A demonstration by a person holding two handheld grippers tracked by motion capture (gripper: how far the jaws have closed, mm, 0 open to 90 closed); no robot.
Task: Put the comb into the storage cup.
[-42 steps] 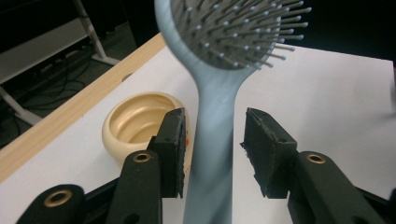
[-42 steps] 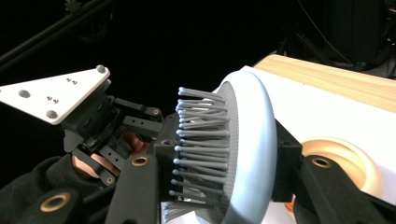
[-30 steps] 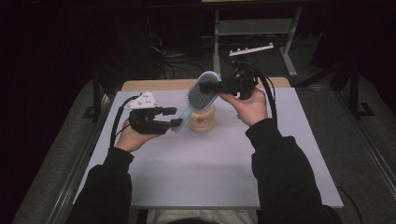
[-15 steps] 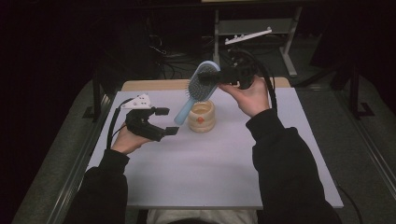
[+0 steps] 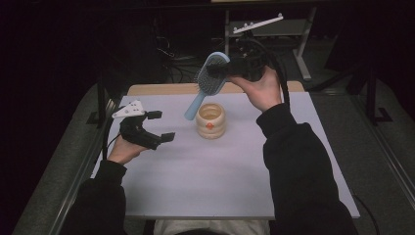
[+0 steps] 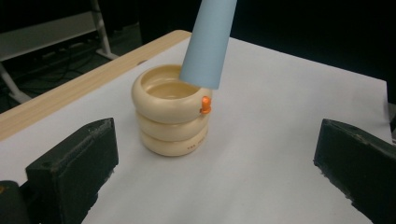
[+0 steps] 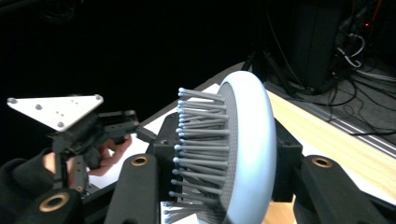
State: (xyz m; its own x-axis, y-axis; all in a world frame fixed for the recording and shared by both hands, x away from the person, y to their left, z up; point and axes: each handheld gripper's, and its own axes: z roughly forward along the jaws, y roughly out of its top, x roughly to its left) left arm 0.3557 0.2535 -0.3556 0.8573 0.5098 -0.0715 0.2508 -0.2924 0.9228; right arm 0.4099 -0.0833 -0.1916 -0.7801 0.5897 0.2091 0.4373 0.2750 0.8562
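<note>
From the high view, I see my right gripper point(image 5: 219, 70) pinching the blue hairbrush point(image 5: 211, 76) by its head, raised above the cream ringed cup point(image 5: 211, 120); my left gripper point(image 5: 160, 126) rests spread apart on the white table point(image 5: 235, 181). The left gripper view shows the brush handle's tip just over the cup's rim. The right gripper view shows bristles between clamped jaws.

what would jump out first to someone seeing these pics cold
The light blue hairbrush stands out first: the right gripper clamps its bristled head in the air, handle slanting down toward the cream ringed cup at the far middle of the white table. Next comes the left gripper, open and holding nothing, low over the table to the cup's left.
</note>
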